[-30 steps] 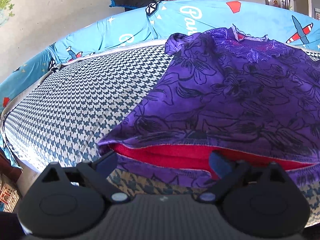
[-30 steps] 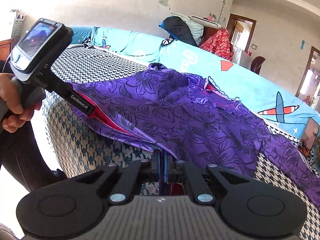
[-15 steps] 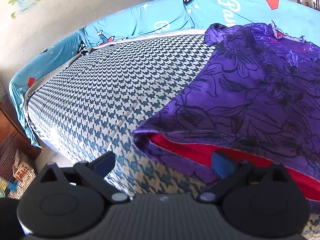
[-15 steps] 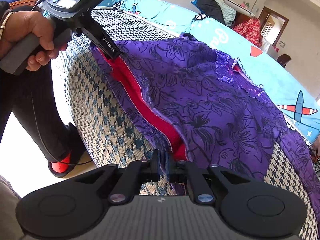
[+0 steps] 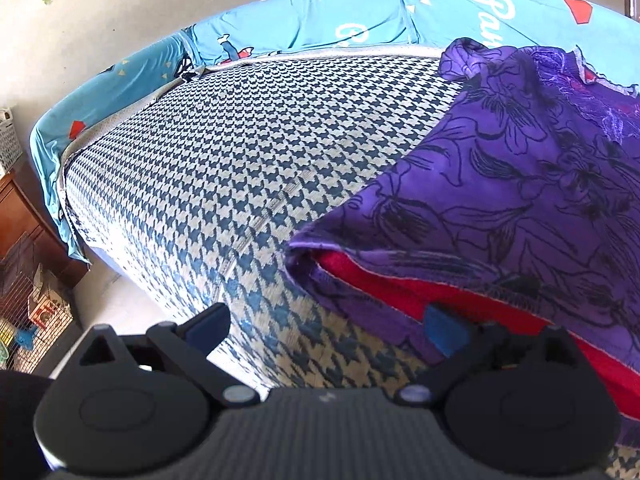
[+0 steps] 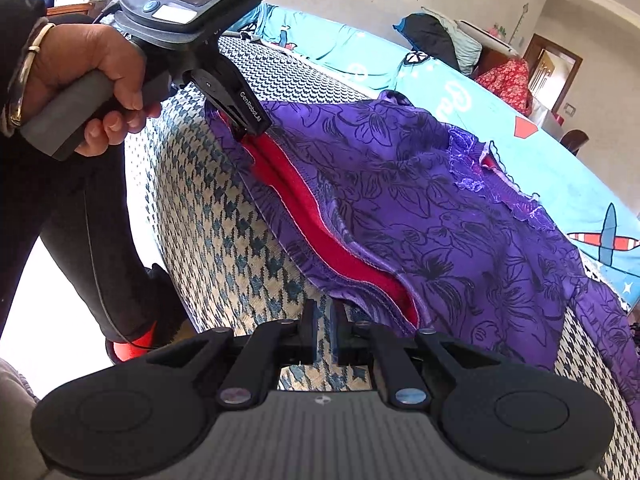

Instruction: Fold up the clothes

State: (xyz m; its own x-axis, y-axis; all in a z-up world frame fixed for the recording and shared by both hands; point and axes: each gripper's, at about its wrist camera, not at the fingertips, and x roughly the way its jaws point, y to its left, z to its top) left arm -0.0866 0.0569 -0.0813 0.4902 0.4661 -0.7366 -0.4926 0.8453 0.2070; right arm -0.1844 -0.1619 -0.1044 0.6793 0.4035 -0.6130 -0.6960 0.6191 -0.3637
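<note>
A purple floral-print garment with a red fleece lining (image 6: 420, 200) lies spread on a bed covered in a blue-and-white houndstooth cloth (image 5: 240, 152), its hem at the near edge of the mattress and gaping to show the red inside; a turquoise sheet printed with planes and lettering (image 5: 320, 20) runs along the far side of the bed. The left gripper (image 5: 326, 326) has its 2 blue-padded fingers wide apart at the hem's corner, one pad (image 5: 444, 328) in front of the purple hem and red lining, the other over bare houndstooth; nothing is pinched between them. In the right wrist view a person's hand (image 6: 84, 80) grasps that tool's grey handle. The right gripper (image 6: 323, 330) has its jaws drawn together beside the hem's other end, with only a narrow slit between the pads and no cloth in it.
</note>
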